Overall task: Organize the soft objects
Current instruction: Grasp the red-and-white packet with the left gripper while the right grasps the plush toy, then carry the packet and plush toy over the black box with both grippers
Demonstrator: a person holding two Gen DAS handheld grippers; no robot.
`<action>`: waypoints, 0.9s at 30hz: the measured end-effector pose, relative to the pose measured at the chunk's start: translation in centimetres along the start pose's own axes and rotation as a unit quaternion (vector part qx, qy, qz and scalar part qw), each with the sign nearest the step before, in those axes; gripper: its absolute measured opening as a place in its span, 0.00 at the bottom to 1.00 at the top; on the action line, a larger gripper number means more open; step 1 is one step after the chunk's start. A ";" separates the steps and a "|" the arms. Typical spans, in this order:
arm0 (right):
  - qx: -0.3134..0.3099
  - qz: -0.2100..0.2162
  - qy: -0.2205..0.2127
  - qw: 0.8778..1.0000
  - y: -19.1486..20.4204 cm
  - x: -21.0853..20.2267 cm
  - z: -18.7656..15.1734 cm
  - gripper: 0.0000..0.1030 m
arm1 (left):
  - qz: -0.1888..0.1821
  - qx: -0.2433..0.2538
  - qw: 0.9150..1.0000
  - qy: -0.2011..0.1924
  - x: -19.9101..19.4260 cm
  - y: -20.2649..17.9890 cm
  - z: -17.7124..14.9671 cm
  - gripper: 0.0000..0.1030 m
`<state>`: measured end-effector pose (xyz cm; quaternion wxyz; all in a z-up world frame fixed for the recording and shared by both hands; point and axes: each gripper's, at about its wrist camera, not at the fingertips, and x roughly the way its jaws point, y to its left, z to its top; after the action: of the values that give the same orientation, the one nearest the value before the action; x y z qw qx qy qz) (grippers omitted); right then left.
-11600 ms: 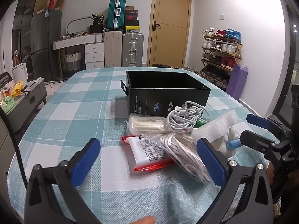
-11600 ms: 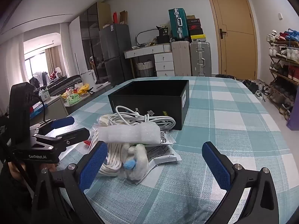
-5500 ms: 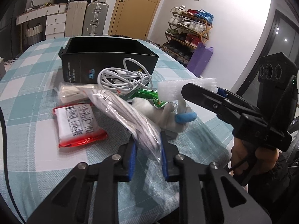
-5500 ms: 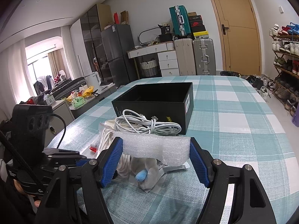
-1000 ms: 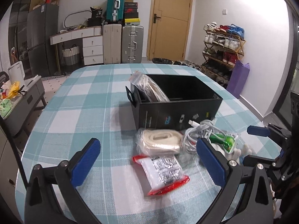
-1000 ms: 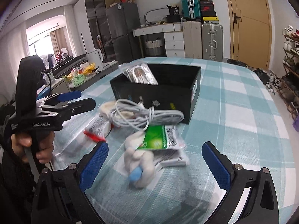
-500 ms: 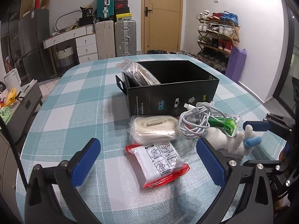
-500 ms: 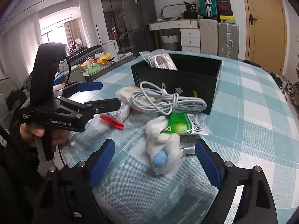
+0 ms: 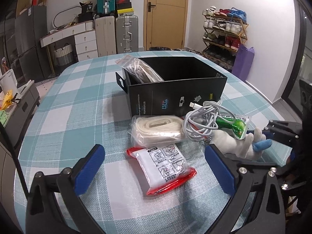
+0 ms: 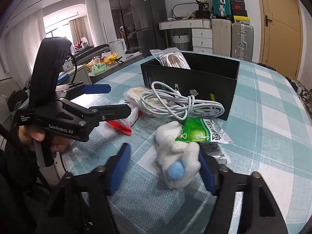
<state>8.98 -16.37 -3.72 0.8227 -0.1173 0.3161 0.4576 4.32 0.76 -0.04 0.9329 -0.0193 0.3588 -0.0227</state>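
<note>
Right wrist view alone shows the right gripper (image 10: 163,170) half open around the white plush toy (image 10: 178,156): its blue fingers (image 10: 119,167) bracket the toy, one seems to touch its side, nothing clamped. Left wrist view shows the left gripper (image 9: 154,168) spread wide and empty above the red-edged packet (image 9: 165,165) on the checked tablecloth (image 9: 78,97). Just beyond lie the bagged cream rope (image 9: 156,130), the white cable (image 9: 202,122) and the green packet (image 9: 234,124), which rests against the toy. Farthest, the black box (image 9: 175,95) holds one bagged cord (image 9: 140,72), leaning at its left end.
</note>
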 end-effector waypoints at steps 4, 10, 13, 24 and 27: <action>-0.013 -0.011 0.005 1.000 0.4 0.6 -0.1 0.52 | -0.002 0.002 1.000 0.006 0.2 -0.1 0.0 1.00; -0.020 -0.025 0.006 0.999 0.5 0.9 -0.3 0.38 | -0.006 0.011 1.000 0.023 0.7 -0.5 -0.1 0.98; -0.018 -0.028 0.001 0.999 0.4 0.8 -0.3 0.36 | -0.008 0.013 0.999 0.035 1.1 -0.5 -0.2 0.89; -0.021 -0.018 -0.006 1.000 0.5 0.4 -0.3 0.35 | -0.011 0.020 0.997 0.068 1.8 -0.9 -0.7 0.44; -0.019 -0.014 -0.009 1.000 0.5 0.2 -0.2 0.35 | -0.016 0.021 0.998 0.064 1.2 -0.9 -0.8 0.43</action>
<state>8.56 -15.99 -3.97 0.8296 -0.1334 0.2977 0.4532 4.64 -0.24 -1.39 0.9078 -0.0039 0.4168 -0.0460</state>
